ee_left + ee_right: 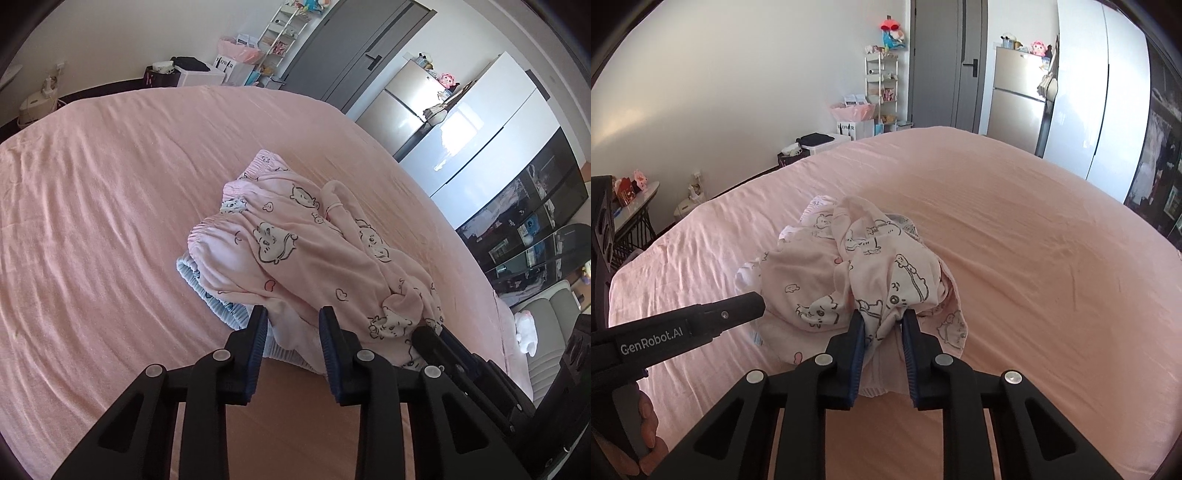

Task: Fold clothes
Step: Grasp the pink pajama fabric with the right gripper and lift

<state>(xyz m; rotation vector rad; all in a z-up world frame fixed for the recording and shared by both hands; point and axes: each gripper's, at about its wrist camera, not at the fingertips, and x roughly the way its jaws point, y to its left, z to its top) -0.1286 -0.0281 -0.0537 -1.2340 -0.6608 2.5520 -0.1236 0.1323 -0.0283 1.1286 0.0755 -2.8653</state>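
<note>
While pink pajamas bunch in the right gripper's jaws, left gripper gapes, hiding blue cloth.

The blue clothes were mostly hidden under the pink pajamas. The words on the white bag behind the pajamas were too small to read.

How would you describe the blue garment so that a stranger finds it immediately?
Start from the big pink bed and go to the heap of clothes in its middle. Under the pink cartoon-print pyjamas, at the heap's edge near the left claw, a ribbed band peeks out. This blue garment is the only pale blue piece.
</note>
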